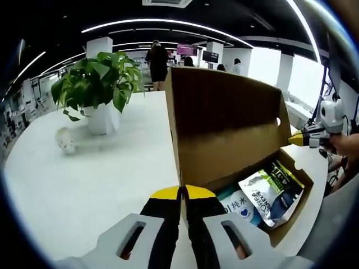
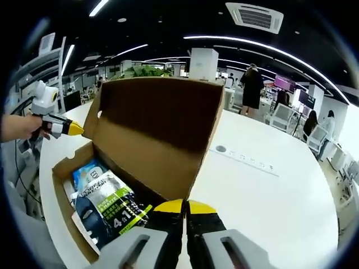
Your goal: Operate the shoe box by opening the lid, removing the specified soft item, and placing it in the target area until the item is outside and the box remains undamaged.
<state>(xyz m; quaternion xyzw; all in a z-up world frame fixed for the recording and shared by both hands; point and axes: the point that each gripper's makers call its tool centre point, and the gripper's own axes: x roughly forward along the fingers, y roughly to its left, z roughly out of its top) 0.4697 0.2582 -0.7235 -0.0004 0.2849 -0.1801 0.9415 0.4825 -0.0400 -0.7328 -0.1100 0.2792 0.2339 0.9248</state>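
Observation:
A brown cardboard shoe box point(image 1: 235, 151) stands on the white table with its lid point(image 1: 224, 106) raised upright. Inside lie a white-and-green pouch point(image 1: 272, 193) and a blue packet point(image 1: 238, 204). My left gripper point(image 1: 183, 193) is shut, its yellow tips pinching the lid's near end edge. My right gripper point(image 1: 297, 138) touches the box's far end. In the right gripper view the box point(image 2: 140, 162) stands open, holding the pouch point(image 2: 109, 207) and blue packet point(image 2: 90, 174). My right gripper point(image 2: 185, 204) is shut on the lid point(image 2: 162, 112) edge. The left gripper point(image 2: 70, 128) sits at the far end.
A potted plant point(image 1: 98, 84) and a small white fluffy toy point(image 1: 66, 140) stand on the round white table point(image 1: 101, 179). A socket strip point(image 2: 244, 157) is set in the tabletop beyond the box. The box lies close to the table's edge. People stand far behind.

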